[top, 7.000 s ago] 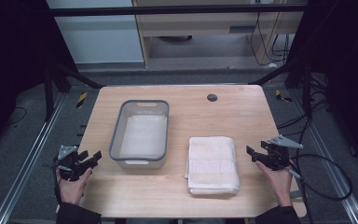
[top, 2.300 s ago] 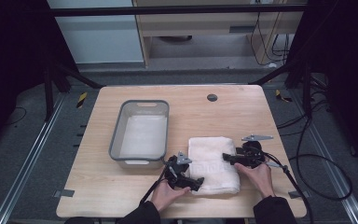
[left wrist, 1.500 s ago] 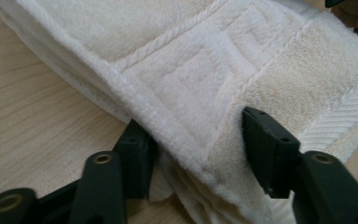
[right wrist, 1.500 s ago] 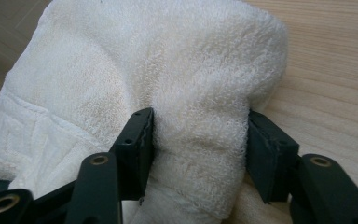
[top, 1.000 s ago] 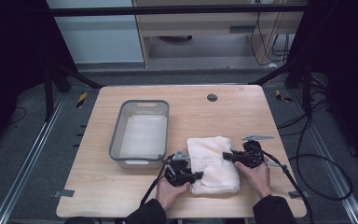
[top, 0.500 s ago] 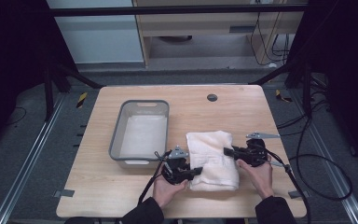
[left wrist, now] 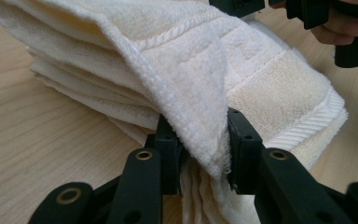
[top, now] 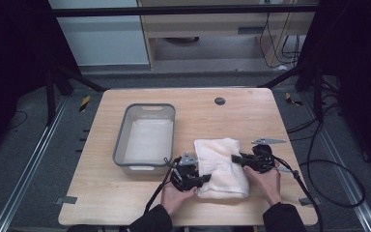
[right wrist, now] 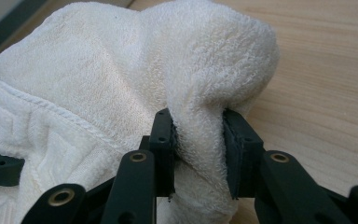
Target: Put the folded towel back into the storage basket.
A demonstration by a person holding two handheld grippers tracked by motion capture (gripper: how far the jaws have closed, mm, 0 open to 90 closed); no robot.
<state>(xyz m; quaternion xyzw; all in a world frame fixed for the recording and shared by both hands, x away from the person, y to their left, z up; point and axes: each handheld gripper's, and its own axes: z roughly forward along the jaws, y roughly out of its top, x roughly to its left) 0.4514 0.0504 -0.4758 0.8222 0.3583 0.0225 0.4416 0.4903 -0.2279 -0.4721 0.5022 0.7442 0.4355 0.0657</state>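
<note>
Folded cream terry towel [top: 221, 166] lay on the light wooden worktop [top: 232, 116], right of centre near the person's edge, just beside the grey rectangular plastic tub [top: 146, 137] on its left; tub held a white cloth [top: 149, 140] flat on its bottom; left gripper [top: 204, 179] was at the towel's left edge, near corner, its fingers [left wrist: 168, 142] clamped on a pinched-up fold of towel, pads pressed in from both sides, cloth draped over and down between them; towel's stacked layers showed behind in the left gripper view, lower ones flat on the wood [left wrist: 32, 135], top layer raised at the grip; right gripper [top: 235, 159] sat at the towel's right edge, farther from the person than the left one, fingers [right wrist: 164, 140] closed on a rounded hump of terry [right wrist: 205, 70], cloth bulging above the pads; right hand [top: 266, 181] and left hand [top: 176, 197] both rested low by the worktop; small dark round grommet [top: 219, 101] sat in the worktop at the far side, well apart from the towel.
</note>
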